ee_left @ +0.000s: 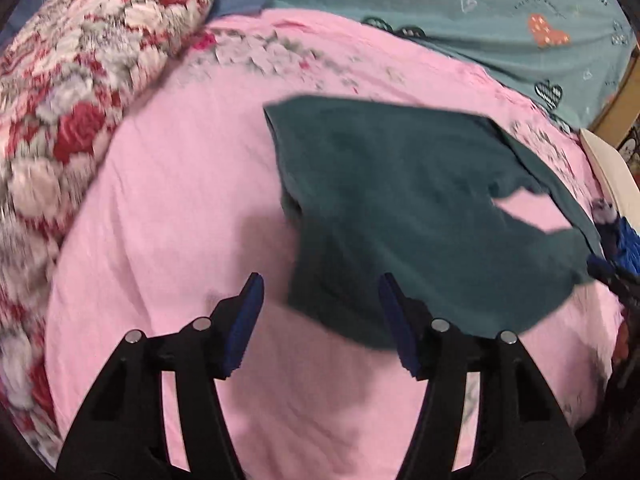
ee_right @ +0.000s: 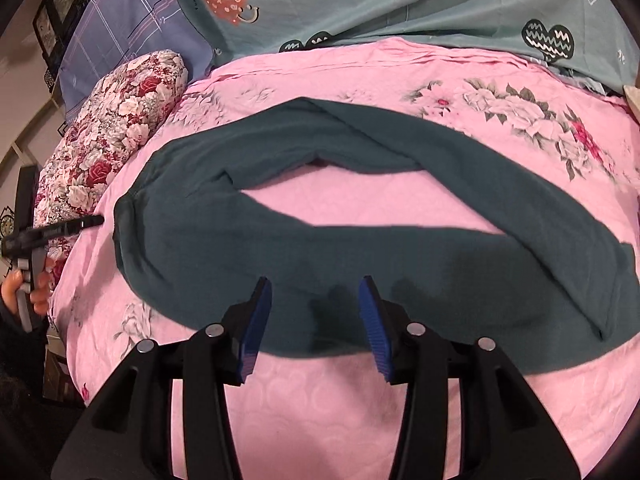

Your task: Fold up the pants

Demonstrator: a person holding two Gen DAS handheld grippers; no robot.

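one pair of dark teal pants (ee_right: pixel 360 256) lies on a pink floral bedspread (ee_right: pixel 320 392), spread flat but not yet tidy. in the right wrist view its long axis runs side to side across the bed, with what looks like the waist end at the left and the two legs reaching right. the legs part in the middle, leaving a wedge of pink showing between them, and cross or meet again toward the right end, so they are not laid neatly one over the other.

judging from this, the folding is at an early stage – the garment is laid out, the legs roughly brought together, but no clean lengthwise fold and no fold across the length shows yet.

the right gripper (ee_right: pixel 316 304) hovers over the near edge of the pants, its blue pads apart with nothing pinched between them. the left gripper (ee_left: pixel 320 308) sits at the waist end, also apart and empty; the cloth edge lies below the gap, not clamped. that view is blurred.

further out – a red and white rose-patterned pillow (ee_right: pixel 116 136) lies just beside the waist end, a grey-green sheet with hearts (ee_right: pixel 400 4) covers the far side of the bed, and the person's hand (ee_right: pixel 28 292) shows at the left edge.
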